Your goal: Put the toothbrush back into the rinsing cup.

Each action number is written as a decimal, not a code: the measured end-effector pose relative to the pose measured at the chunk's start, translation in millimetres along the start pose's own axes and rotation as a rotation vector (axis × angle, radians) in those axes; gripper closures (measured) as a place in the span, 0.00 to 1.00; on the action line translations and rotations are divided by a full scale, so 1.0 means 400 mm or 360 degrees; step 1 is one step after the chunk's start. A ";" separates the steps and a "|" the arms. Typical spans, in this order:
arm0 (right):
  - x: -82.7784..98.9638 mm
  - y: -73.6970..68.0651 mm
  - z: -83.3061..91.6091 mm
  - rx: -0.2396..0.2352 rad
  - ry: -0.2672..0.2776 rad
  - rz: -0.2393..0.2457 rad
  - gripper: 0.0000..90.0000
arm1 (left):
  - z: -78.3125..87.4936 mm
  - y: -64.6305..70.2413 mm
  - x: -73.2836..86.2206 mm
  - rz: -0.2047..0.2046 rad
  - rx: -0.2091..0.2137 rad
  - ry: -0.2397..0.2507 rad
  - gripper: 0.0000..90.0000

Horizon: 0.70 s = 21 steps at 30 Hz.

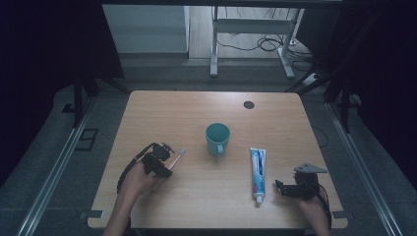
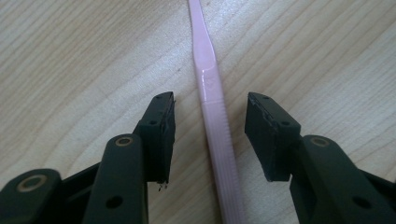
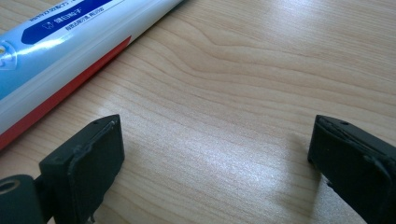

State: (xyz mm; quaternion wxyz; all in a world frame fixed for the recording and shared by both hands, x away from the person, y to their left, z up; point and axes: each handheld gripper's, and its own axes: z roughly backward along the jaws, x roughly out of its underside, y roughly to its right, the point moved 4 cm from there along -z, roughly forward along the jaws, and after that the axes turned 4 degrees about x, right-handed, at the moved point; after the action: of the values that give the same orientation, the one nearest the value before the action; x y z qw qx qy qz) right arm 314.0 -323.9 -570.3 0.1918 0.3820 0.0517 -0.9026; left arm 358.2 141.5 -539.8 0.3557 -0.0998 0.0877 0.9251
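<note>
Toothbrush (image 2: 212, 121): pink, lying flat on the wooden table (image 1: 196, 196), left of centre in the high view, with its bristled head (image 1: 183, 152) pointing toward the teal mug (image 1: 217, 139).

Left gripper (image 2: 210, 135): positioned low over the toothbrush handle. In the left gripper view the jaws stand partly apart, one on each side of the handle, with a clear strip of bare wood between each pad and the plastic. Neither pad touches the handle; nothing is gripped. In the high view this gripper (image 1: 164, 160) sits at the handle end, and the brush head projects beyond it.

Right gripper (image 3: 215, 154): jaws spread wide over bare tabletop, nothing between them. In the high view it (image 1: 281, 188) rests near the front right of the table, with a grey three-cornered plate on top.

Toothpaste tube (image 1: 257, 172): white and blue with a red stripe, lying flat just beside the right gripper, cap end toward the person. In the right gripper view the tube (image 3: 60, 51) passes outside the jaw at picture left, not touching it.

Mug: upright at table centre, between toothbrush and tube, handle toward the person.

Black round mark (image 1: 249, 104): far side of the table.
</note>
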 end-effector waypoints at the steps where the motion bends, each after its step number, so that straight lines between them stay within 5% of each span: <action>1: 0.000 0.000 0.000 0.0000 0.0000 0.0000 0.04 | 0.000 0.000 -0.004 -0.0003 0.0005 -0.0020 0.59; 10: -0.001 0.000 -0.001 0.0001 0.0001 0.0002 0.04 | -0.011 -0.006 -0.040 -0.0014 0.0021 -0.0159 0.66; 21: -0.001 0.000 -0.001 0.0002 0.0001 0.0001 0.04 | -0.017 -0.018 -0.068 0.0074 0.0030 -0.0298 0.78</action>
State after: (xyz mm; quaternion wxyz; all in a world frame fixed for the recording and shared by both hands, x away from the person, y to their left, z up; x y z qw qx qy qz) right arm 314.4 -323.8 -570.3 0.1920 0.3825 0.0512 -0.9023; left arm 383.6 127.7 -540.2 0.3417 -0.0073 0.0651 0.9375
